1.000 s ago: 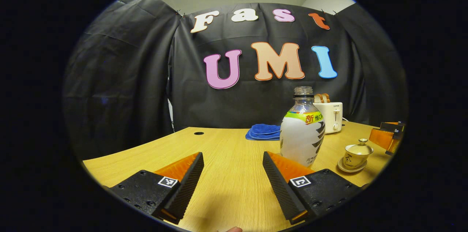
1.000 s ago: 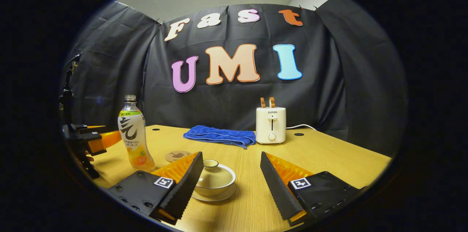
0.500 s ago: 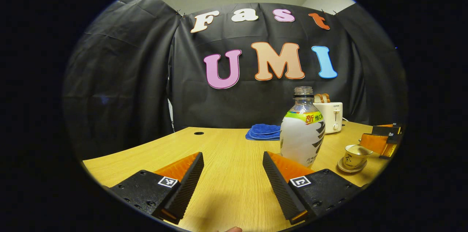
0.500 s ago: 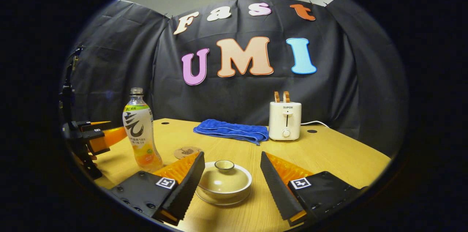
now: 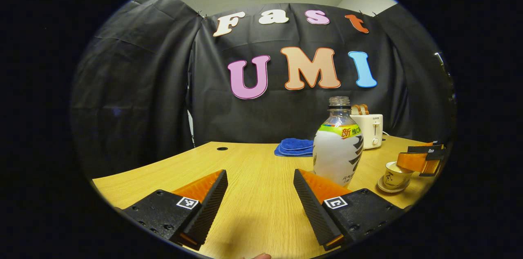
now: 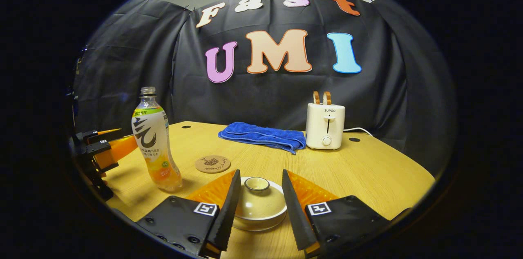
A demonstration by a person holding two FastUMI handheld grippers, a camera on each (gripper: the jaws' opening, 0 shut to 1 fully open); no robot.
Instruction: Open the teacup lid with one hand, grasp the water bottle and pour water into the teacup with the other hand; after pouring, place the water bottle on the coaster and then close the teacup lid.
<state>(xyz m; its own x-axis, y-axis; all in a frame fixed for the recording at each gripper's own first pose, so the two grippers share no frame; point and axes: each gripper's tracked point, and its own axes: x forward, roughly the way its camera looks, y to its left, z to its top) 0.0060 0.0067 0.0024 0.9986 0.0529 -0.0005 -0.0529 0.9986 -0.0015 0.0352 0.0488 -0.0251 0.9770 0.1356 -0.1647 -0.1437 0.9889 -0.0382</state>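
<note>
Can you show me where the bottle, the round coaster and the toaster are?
water bottle (image 6: 153,144), right gripper view, on its label.
coaster (image 6: 213,164), right gripper view, its middle.
toaster (image 6: 325,126), right gripper view, its front.

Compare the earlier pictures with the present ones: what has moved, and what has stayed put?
The right gripper has moved forward over the teacup, its fingers narrowing to either side of the lid; contact isn't clear. The left gripper stays open and still, short of the bottle. The bottle, coaster, towel and toaster have not moved.
</note>
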